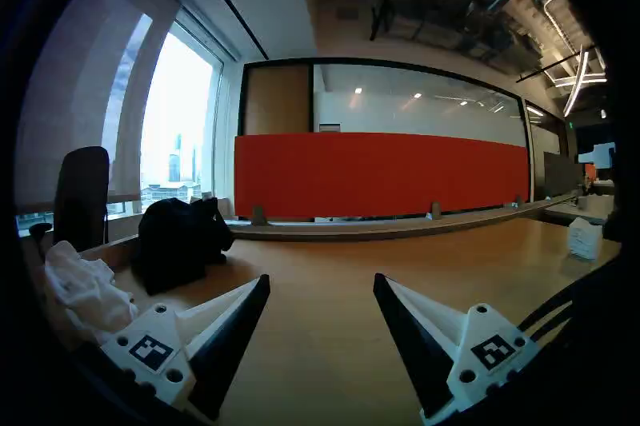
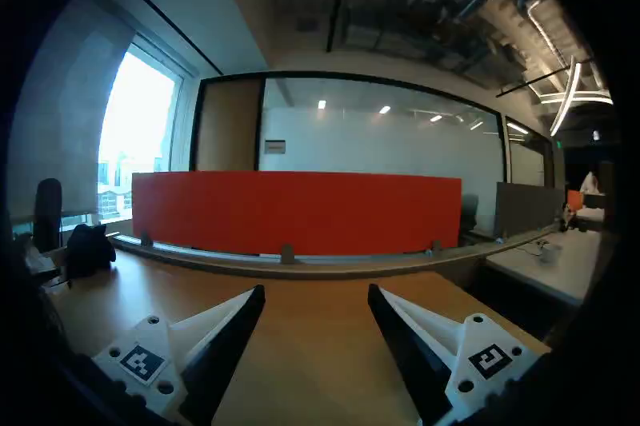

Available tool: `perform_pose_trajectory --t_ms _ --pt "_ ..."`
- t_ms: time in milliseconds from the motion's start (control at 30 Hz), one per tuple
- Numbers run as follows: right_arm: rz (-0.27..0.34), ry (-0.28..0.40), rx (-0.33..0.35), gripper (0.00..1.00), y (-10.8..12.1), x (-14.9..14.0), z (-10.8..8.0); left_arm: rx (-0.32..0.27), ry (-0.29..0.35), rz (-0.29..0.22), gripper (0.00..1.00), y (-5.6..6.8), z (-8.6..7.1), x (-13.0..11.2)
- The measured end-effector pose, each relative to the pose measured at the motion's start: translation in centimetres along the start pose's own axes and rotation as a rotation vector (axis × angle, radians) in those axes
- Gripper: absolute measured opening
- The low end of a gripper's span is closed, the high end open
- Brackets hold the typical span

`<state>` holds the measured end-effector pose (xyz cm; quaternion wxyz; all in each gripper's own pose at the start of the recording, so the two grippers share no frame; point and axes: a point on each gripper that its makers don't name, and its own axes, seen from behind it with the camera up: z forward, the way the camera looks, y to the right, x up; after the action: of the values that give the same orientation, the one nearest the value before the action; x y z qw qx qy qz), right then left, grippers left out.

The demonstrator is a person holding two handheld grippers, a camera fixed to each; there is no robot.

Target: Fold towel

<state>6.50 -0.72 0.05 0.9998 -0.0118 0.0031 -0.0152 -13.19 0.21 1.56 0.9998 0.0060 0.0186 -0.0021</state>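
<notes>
Crumpled white cloth towel (image 1: pixel 80 290) lies bunched on the light wooden desk (image 1: pixel 336 322). Left gripper (image 1: pixel 320 277) and right gripper (image 2: pixel 316 288) both spread wide, empty.

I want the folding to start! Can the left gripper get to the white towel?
Probably yes. The left gripper is open, and the towel lies crumpled on the desk off to its left; the black bag sits beside it, not in the way.

No words, brands or numbers are readable: black-and-white square code tags (image 1: pixel 152 351) sit at seven and five o'clock on the left hand-held gripper (image 1: pixel 320 275) and right hand-held gripper (image 2: pixel 316 286), and a small wall sign (image 2: pixel 274 146) towards eleven o'clock is too blurred to read.
</notes>
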Motion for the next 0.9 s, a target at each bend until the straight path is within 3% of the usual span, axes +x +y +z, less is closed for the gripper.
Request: perform_pose_trajectory --t_ms 567,900 --pt "-0.026 0.011 0.015 1.00 0.3 -1.8 0.1 -0.001 0.000 0.004 0.96 0.0 0.0 -0.1" --pt "0.043 0.033 0.034 1.00 0.8 -4.8 0.3 -0.001 0.000 0.002 0.96 0.0 0.0 0.0"
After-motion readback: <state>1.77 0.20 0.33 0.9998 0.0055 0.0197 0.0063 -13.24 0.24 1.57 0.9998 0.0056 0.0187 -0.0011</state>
